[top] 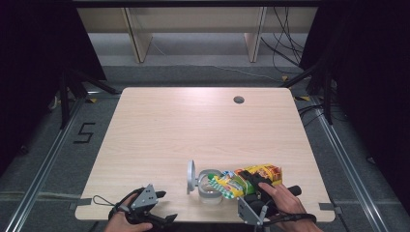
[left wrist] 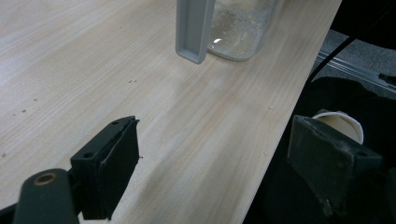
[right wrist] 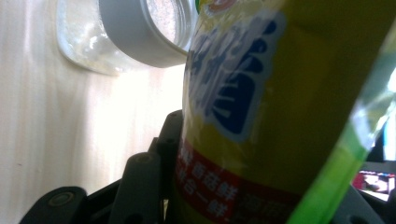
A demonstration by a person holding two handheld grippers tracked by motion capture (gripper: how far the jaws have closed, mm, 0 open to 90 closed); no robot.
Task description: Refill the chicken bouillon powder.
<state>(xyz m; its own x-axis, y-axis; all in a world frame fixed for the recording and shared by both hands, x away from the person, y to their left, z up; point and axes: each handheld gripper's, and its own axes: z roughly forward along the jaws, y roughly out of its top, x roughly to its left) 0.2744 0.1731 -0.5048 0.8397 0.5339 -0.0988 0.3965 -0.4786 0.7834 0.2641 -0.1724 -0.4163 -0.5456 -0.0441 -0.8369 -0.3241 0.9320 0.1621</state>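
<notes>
A clear jar [top: 209,190] stands near the table's front edge, and its grey hinged lid [top: 191,177] is flipped upright on its left. My right gripper [top: 255,185] is shut on a yellow, red and green snack bag [top: 247,177]. The bag lies tilted, and its left end rests over the jar's mouth. In the right gripper view the bag [right wrist: 280,93] rises past one black finger [right wrist: 166,140] toward the jar's rim [right wrist: 135,37]. My left gripper [top: 167,207] rests at the front left edge, open and holding nothing. Its view shows the jar [left wrist: 238,28] and lid [left wrist: 194,28] ahead of the open left gripper [left wrist: 215,140].
The wooden table [top: 193,125] has a cable hole [top: 238,100] at the back right. A white paper cup [left wrist: 343,123] sits below the table's front edge, behind my left gripper's right jaw. Wooden shelf legs and cables lie beyond the table.
</notes>
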